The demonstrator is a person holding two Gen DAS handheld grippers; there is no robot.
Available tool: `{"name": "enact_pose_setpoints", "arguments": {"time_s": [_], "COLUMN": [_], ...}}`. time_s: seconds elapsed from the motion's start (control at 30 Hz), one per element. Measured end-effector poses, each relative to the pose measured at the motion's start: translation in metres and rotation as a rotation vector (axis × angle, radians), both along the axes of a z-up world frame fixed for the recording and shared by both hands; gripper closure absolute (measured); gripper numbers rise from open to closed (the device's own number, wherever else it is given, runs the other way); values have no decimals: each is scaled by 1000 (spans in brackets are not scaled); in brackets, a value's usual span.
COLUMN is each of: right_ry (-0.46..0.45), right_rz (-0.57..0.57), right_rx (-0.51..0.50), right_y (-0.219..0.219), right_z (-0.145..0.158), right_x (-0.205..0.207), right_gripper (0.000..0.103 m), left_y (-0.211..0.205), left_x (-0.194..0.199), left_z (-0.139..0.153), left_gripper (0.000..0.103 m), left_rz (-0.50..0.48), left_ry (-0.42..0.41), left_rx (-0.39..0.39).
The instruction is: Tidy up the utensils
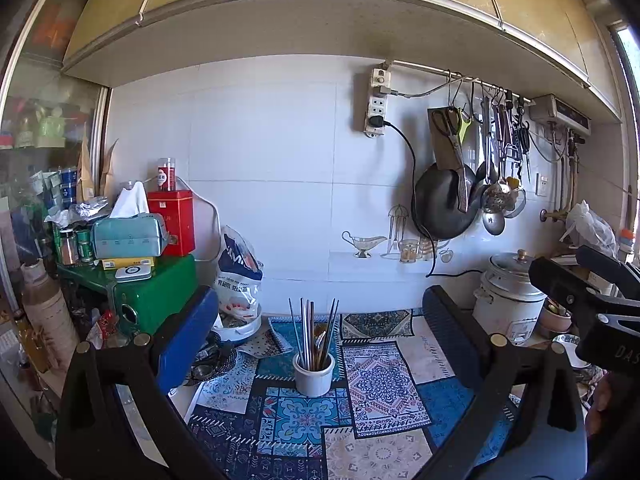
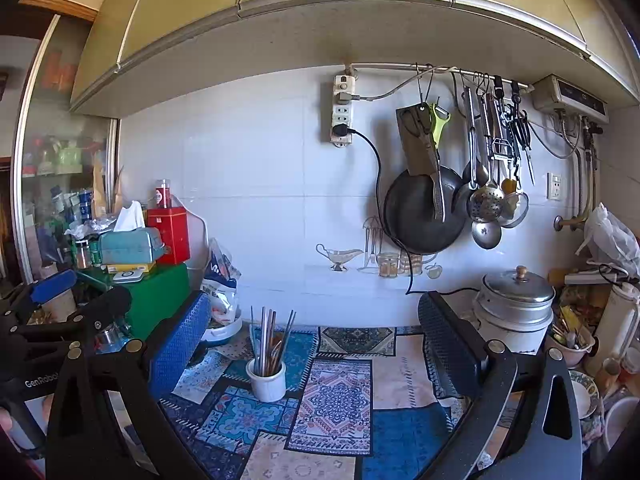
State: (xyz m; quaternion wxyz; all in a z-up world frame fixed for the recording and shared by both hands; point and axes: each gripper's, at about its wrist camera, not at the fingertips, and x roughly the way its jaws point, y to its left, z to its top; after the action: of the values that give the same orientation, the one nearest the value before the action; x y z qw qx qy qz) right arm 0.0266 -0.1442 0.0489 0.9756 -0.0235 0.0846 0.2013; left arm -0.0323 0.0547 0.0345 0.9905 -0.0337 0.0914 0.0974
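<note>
Here, both grippers hang open over the patterned counter, holding nothing.

The left gripper [image 1: 320,320] and right gripper [image 2: 316,320] each have their jaws spread wide, well apart from the white cup [image 1: 313,376] that stands upright on the patchwork mat [image 1: 380,384]. The chopsticks [image 1: 314,330] lean bundled in it, ends up, probably so they can be picked out singly.

Your left gripper [image 1: 320,332] and right gripper [image 2: 316,332] each pair one blue-padded finger with one black dimpled finger on black frames with brass screws; one body reads "GenRobot".
</note>
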Motion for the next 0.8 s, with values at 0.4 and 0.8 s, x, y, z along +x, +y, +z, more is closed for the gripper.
{"name": "enact_pose_setpoints", "arguments": {"time_s": [0.4,0.8], "right_ry": [11,6], "right_rz": [3,0], "right_rx": [-6,-5], "right_y": [2,3], "right_z": [-2,-1], "right_x": [5,6], "right_gripper": [0,0], "left_y": [0,0], "left_x": [5,8], "left_z": [-2,-2], "left_gripper": [1,1], "left_rz": [6,5], "left_ry": [5,1], "left_rx": [3,7]}}
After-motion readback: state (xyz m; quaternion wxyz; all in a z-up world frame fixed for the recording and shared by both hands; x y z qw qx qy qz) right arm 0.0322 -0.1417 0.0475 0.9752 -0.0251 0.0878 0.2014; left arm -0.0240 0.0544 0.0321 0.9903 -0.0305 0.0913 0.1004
